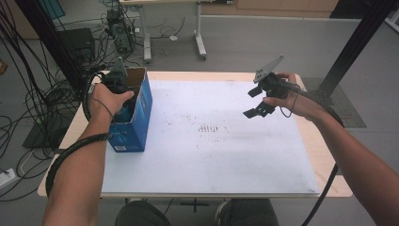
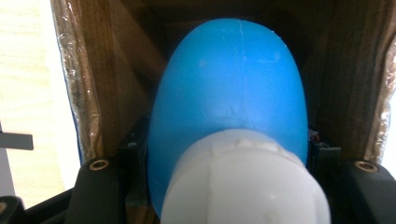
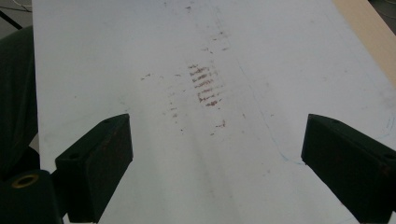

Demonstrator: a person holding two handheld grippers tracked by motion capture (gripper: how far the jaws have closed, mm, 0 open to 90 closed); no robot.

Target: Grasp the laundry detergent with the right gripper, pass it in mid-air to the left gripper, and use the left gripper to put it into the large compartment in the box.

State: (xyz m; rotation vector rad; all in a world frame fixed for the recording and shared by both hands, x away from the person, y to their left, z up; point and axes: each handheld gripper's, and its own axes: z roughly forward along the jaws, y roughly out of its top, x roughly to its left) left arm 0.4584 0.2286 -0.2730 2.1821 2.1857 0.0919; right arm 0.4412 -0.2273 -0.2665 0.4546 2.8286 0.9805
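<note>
Your left gripper (image 1: 123, 96) clamps the blue bottle (image 2: 229, 88) by its shoulder, nose-down inside the open blue box (image 1: 136, 122) at the worktop's (image 1: 211, 155) left edge. Your right gripper (image 1: 259, 100) hangs released over the far right corner, clear of the packing.

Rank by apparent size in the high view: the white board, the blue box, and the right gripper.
1. white board
2. blue box
3. right gripper, though it is held above the board, nearer the camera.

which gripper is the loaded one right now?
The left gripper, down inside the open blue cardboard box, shut on a blue plastic bottle with a white cap. The right gripper hangs over the white board, fingers apart, empty.
</note>
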